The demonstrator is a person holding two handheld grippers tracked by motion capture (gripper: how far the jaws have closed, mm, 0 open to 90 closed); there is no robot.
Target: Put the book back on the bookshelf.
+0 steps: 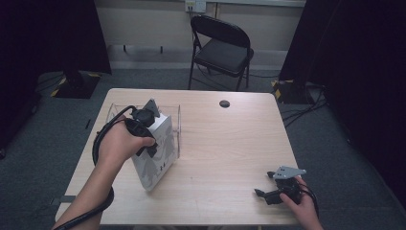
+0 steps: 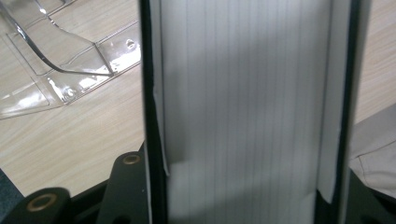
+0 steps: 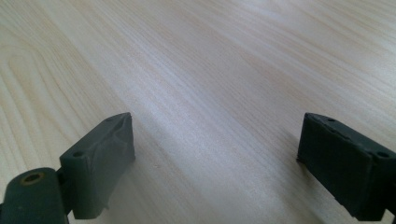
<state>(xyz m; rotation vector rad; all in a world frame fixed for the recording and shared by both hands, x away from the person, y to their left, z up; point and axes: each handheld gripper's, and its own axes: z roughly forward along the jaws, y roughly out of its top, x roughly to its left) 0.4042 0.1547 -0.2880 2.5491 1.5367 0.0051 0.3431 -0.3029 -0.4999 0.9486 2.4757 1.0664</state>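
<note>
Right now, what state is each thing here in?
White box: tilted, held off flat by the left gripper.
Left gripper: shut on the box.
Right gripper: open, holding nothing, low over the table.
Clear plastic stand: resting on the table.
Folding chair: unfolded, unoccupied.

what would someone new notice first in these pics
The white book, tilted on the left half of the table and clamped in the left gripper. Behind it stands a clear plastic stand. Near the right front corner, the right gripper rests open on bare wood.

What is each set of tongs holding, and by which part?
Left tongs grip the white book across its page edge, covers between the jaws. Right tongs are open, holding nothing.
</note>
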